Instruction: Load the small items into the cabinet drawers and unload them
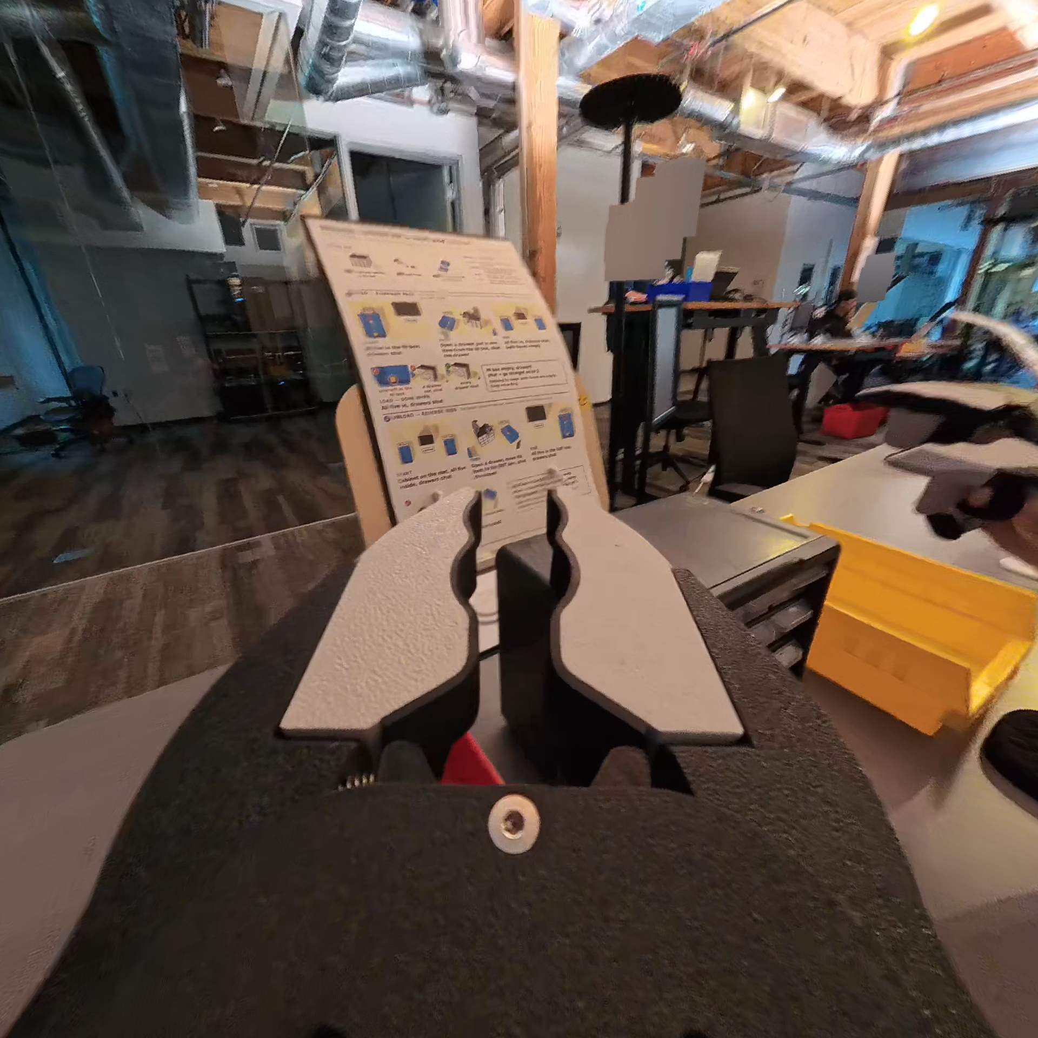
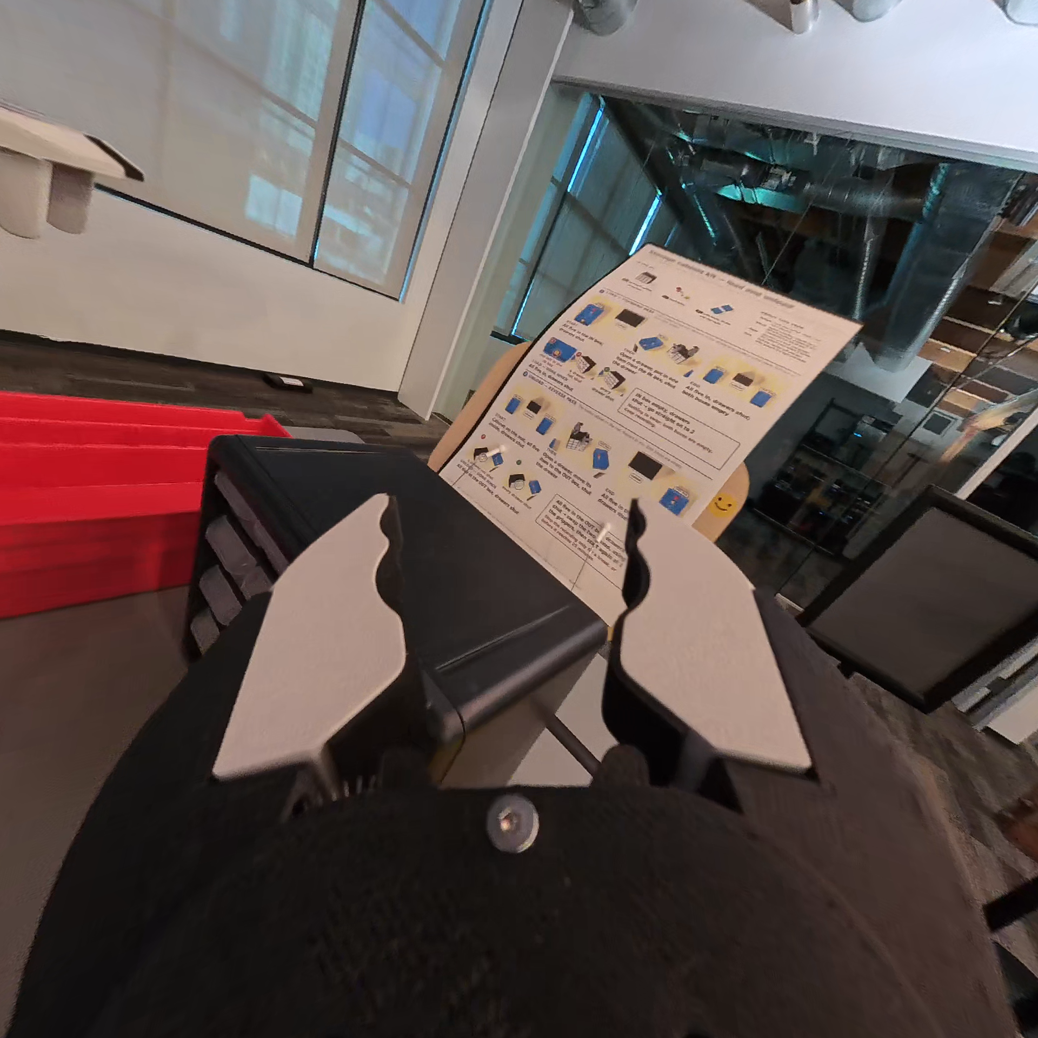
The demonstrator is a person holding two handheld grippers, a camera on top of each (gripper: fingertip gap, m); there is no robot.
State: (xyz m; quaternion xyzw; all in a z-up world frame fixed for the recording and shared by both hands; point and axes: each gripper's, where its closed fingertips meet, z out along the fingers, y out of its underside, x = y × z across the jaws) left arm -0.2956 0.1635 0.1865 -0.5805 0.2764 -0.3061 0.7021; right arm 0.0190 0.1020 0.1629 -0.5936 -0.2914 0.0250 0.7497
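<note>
The black drawer cabinet (image 1: 724, 539) stands on the grey table, and its grey drawer fronts (image 2: 236, 561) look shut. My left gripper (image 1: 514, 500) is open by a narrow gap and empty. It is over the cabinet's left end, whose black side (image 1: 522, 618) shows between the fingers. My right gripper (image 2: 514, 505) is open wide and empty, with the cabinet's near corner (image 2: 505, 634) between its fingers. It also shows at the right edge of the left wrist view (image 1: 955, 466). No small items are visible.
A yellow bin (image 1: 898, 634) sits right of the cabinet and a red bin (image 2: 84, 477) left of it. An instruction sheet on a wooden stand (image 1: 449, 365) rises behind the cabinet. Chairs, desks and a seated person fill the room beyond. The gap from one gripper's tips to the other's is roughly 35 centimeters.
</note>
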